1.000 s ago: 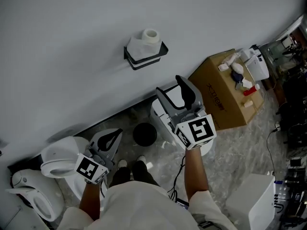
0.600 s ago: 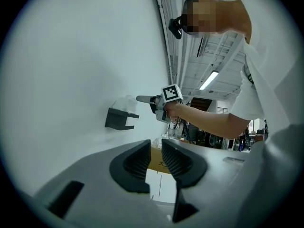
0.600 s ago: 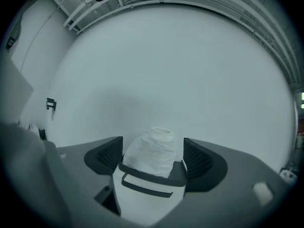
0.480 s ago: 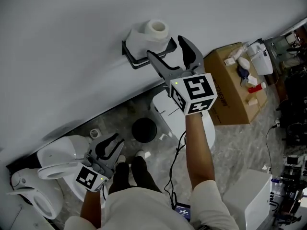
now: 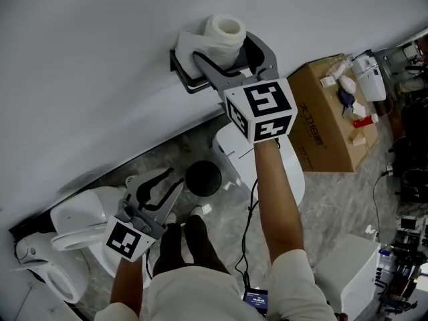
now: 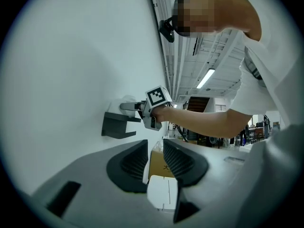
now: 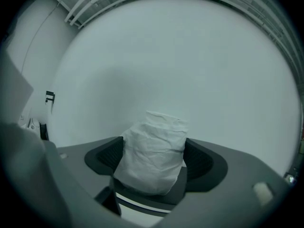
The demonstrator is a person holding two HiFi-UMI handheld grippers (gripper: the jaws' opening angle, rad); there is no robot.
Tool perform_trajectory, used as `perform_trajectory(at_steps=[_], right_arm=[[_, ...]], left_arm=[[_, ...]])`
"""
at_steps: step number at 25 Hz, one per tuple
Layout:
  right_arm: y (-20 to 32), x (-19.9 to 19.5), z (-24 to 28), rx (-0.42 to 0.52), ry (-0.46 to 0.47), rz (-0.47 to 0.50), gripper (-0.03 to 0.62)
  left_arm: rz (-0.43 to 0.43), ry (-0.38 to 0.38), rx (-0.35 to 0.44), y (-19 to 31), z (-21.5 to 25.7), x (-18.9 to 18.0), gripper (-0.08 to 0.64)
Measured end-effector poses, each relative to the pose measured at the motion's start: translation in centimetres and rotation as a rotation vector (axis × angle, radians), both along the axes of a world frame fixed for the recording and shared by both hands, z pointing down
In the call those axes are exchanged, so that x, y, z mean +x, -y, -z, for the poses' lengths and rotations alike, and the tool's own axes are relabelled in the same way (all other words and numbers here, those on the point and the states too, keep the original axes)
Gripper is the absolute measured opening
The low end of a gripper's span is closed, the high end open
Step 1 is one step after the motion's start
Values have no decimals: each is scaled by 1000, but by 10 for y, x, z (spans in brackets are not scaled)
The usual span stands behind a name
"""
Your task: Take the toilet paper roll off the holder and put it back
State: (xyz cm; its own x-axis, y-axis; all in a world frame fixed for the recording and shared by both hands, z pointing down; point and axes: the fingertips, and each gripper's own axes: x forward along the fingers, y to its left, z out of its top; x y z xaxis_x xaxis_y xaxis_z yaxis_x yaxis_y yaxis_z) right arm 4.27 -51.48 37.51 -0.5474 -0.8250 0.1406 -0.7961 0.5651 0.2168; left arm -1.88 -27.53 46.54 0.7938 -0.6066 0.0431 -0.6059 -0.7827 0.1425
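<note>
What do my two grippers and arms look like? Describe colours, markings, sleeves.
The left gripper and right gripper are grey plastic with black ribbed pads; each carries a white cube with black square markers. Short white sleeves, a thin black cable by the right arm. Both jaws have just been opening: nothing between the left's, the white toilet paper roll between the right's.

- A white toilet paper roll [image 5: 224,37], loosely covered in crinkled white paper, is seen standing upright on end, with its hollow core facing up.
- The roll is seated in a black holder [image 5: 180,79], a shallow tray with a raised rim, which is fixed to the pale wall [image 5: 100,59].
</note>
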Motion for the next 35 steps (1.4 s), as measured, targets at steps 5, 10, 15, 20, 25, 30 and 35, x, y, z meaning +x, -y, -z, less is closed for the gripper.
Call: perform_trajectory(at_steps=[5, 10, 15, 20, 25, 30, 35], right_arm=[[7, -1, -2, 1, -1, -14, 348], [10, 0, -3, -2, -2, -26, 313], [6, 3, -2, -21, -6, -26, 307], [-22, 5, 26, 18, -1, -3, 307], [-80, 11, 63, 62, 1, 28, 307], [-159, 35, 93, 74, -8, 9, 307], [-235, 50, 130, 162, 40, -11, 307]], left_arm=[[-6, 8, 51, 24, 17, 8, 95], [6, 4, 103, 49, 40, 9, 95], [-1, -11, 110, 46, 46, 16, 95], [-12, -12, 89, 32, 42, 17, 91], [0, -22, 96, 21, 64, 11, 91], [-46, 9, 151, -5, 87, 14, 91], [-93, 10, 165, -34, 101, 26, 91]])
